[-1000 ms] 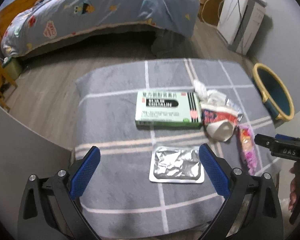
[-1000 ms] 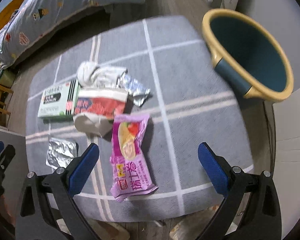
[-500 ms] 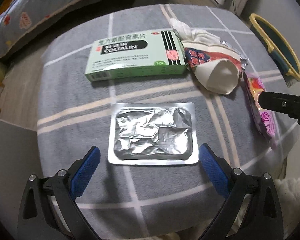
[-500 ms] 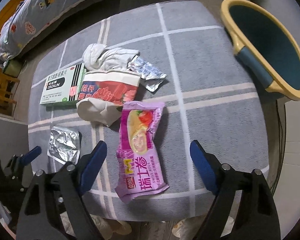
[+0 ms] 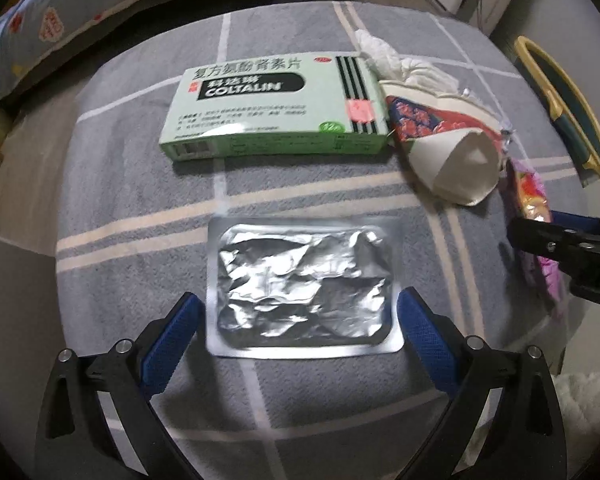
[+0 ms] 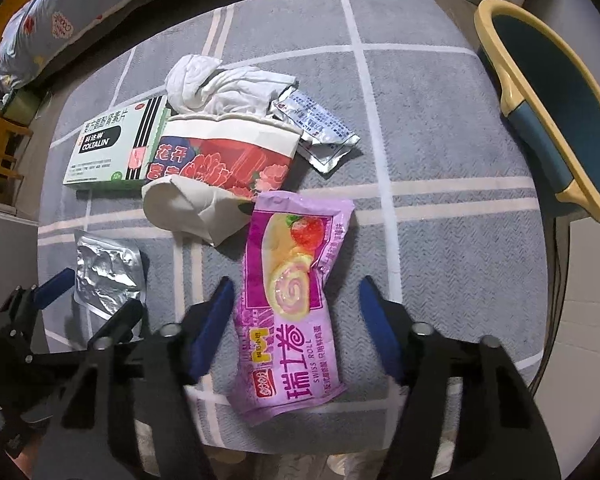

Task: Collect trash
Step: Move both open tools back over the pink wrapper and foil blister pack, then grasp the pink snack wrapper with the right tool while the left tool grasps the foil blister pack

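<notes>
The left hand-held gripper (image 5: 298, 314) is spread around the foil blister pack (image 5: 304, 288) on the tabletop (image 5: 120, 200). The right hand-held gripper (image 6: 296, 304) is closing around the pink Swiss roll wrapper (image 6: 292, 300), not yet pinching it.

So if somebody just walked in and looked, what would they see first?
Probably the bright purple Swiss roll wrapper, lying on the grey checked blanket between the fingers of the right gripper, whose jaws are closing around it. Next, the shiny silver foil pack, flat on the blanket between the open fingers of the left gripper. Behind them lie a green medicine box and a crushed flowery paper cup, touching side by side.
</notes>
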A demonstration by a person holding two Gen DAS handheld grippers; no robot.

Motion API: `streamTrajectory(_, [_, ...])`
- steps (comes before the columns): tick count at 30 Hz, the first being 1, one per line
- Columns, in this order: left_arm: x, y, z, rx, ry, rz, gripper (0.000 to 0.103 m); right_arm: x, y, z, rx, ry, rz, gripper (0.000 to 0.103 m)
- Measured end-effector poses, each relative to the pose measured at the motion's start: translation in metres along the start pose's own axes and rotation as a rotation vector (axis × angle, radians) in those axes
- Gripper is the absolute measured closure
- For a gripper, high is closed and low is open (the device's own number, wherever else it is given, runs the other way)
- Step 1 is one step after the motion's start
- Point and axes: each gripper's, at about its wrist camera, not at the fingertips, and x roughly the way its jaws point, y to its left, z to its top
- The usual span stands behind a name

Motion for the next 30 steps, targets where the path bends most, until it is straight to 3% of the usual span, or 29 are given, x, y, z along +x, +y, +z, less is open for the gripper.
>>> streamTrajectory(9, [0.005,-0.012,0.010,0.021,0.007,0.010,0.005,-0.008,0.002,0.001,-0.018,-0.012,0.005,0.083])
streamTrajectory(14, [0.004,-0.015,0.010,0.033,0.016,0.018,0.006,-0.038,0.015,0.009,-0.097,-0.028,-0.043,0.086])
streamTrajectory(17, [0.003,-0.011,0.011,0.014,0.021,0.011,0.006,-0.062,0.016,0.019,-0.120,-0.043,-0.019,0.086])
streamTrajectory(20, [0.002,-0.005,0.015,0.011,0.008,0.008,0.006,-0.092,0.010,0.030,-0.160,-0.107,-0.039,0.086])
streamTrajectory(24, [-0.015,0.004,0.019,0.027,-0.056,0.040,0.006,-0.110,-0.020,0.040,-0.095,-0.175,0.012,0.086])
streamTrajectory(30, [-0.048,-0.003,0.036,0.030,-0.170,0.032,0.006,-0.112,-0.047,0.054,-0.058,-0.194,0.053,0.086])
